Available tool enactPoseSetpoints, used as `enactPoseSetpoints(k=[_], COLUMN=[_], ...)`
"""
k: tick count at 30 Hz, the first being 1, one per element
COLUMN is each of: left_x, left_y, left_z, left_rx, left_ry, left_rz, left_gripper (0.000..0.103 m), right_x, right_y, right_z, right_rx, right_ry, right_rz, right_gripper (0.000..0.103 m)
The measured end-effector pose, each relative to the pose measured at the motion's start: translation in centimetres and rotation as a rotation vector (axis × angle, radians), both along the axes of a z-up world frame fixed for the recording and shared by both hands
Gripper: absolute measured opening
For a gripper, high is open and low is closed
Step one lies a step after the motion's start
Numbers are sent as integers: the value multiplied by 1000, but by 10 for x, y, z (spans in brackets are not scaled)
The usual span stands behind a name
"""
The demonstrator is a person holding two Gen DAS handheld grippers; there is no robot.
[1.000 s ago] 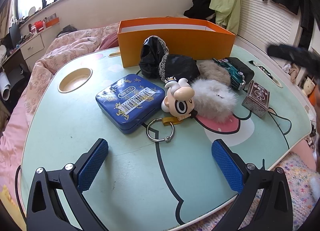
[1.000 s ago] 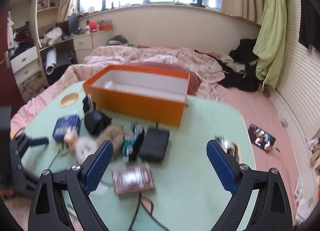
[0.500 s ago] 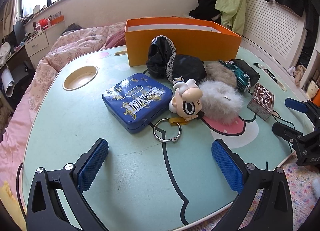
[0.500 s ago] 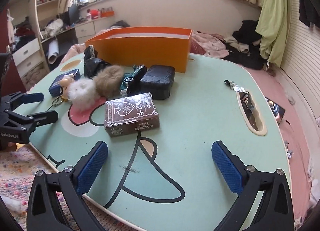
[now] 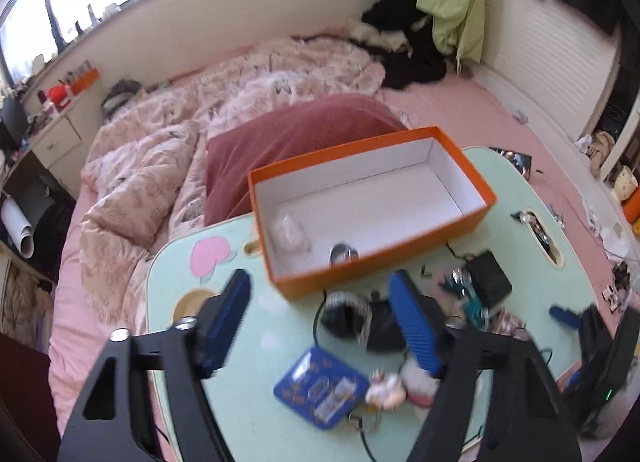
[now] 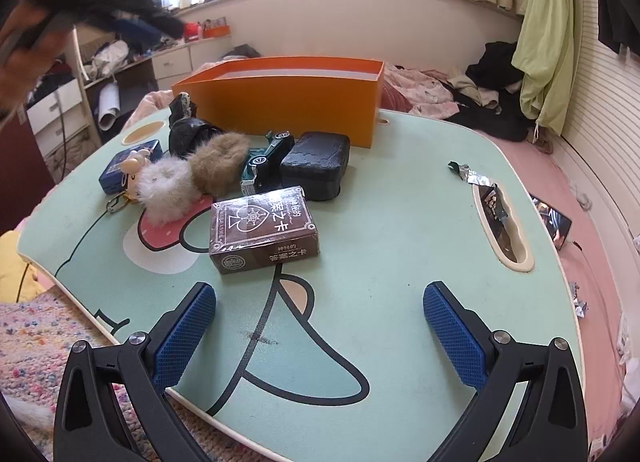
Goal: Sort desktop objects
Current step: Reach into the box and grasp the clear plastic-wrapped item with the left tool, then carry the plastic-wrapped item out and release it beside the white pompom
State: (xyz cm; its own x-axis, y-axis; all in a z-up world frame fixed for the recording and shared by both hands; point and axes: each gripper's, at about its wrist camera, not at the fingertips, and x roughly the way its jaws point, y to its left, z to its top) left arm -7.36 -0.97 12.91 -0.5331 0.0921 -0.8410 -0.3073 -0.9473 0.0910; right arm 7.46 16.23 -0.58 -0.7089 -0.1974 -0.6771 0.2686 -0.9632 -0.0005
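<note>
Card box (image 6: pixel 264 234) sits at 11 o'clock just ahead of right gripper (image 6: pixel 320 332), long axis crosswise, jaws spread wide and empty; left gripper (image 5: pixel 320 326) high over table (image 6: pixel 400 246), jaws closing on nothing; right hand nearer; orange box (image 6: pixel 288 96) at 12 o'clock

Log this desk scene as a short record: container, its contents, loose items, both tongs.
container: orange box, open top, at the table's far edge
contents: small clear item and a shiny round item; otherwise bare
loose items: card box, black case, toy car, two fur puffs, blue tin, figure keychain
left tongs: closing, nothing between
right tongs: open, empty
</note>
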Motion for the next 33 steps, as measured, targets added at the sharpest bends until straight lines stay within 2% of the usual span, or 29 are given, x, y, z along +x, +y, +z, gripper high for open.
enactPoseSetpoints(k=[2, 4, 5, 10, 15, 16, 18, 20, 22, 25, 28, 30, 33], left_x=[-41, -69, -82, -114, -120, -119, -116, -114, -113, -94, -50, -15, 33], left_y=[14, 22, 26, 31, 43, 46, 50, 49, 42, 35, 31, 30, 24], left_z=[-13, -34, -46, -88, -110, -114, -115, -111, -100, -60, -14, 3, 5], left_rx=[-67, -145, -186, -263, -378, -400, -417, -376, -273, -99, 65, 119, 157], left_ry=[-93, -150, -165, -222, -219, -214, -193, -191, -193, -122, -59, -32, -25], left_rz=[23, 62, 87, 174, 196, 193, 189, 161, 133, 97, 3, -61, -117], left_gripper=[41, 37, 36, 36, 36, 29, 28, 28, 27, 27, 28, 28, 28], right_x=[-1, -1, -1, 0, 1, 1, 1, 1, 1, 1, 1, 1, 1], right_y=[0, 1, 1, 2, 2, 2, 2, 2, 2, 2, 2, 2, 2], right_z=[0, 0, 0, 0, -1, -1, -1, -1, -1, -2, -2, -2, -2], right_rx=[-3, -6, -8, -13, -13, -14, -16, -15, -15, -14, -15, -14, -14], right_ry=[1, 2, 4, 8, 13, 13, 13, 13, 13, 13, 13, 13, 13], right_rz=[0, 0, 0, 3, 3, 3, 4, 3, 3, 3, 3, 3, 2], right_gripper=[103, 103, 103, 103, 103, 103, 103, 103, 103, 103, 103, 103, 103])
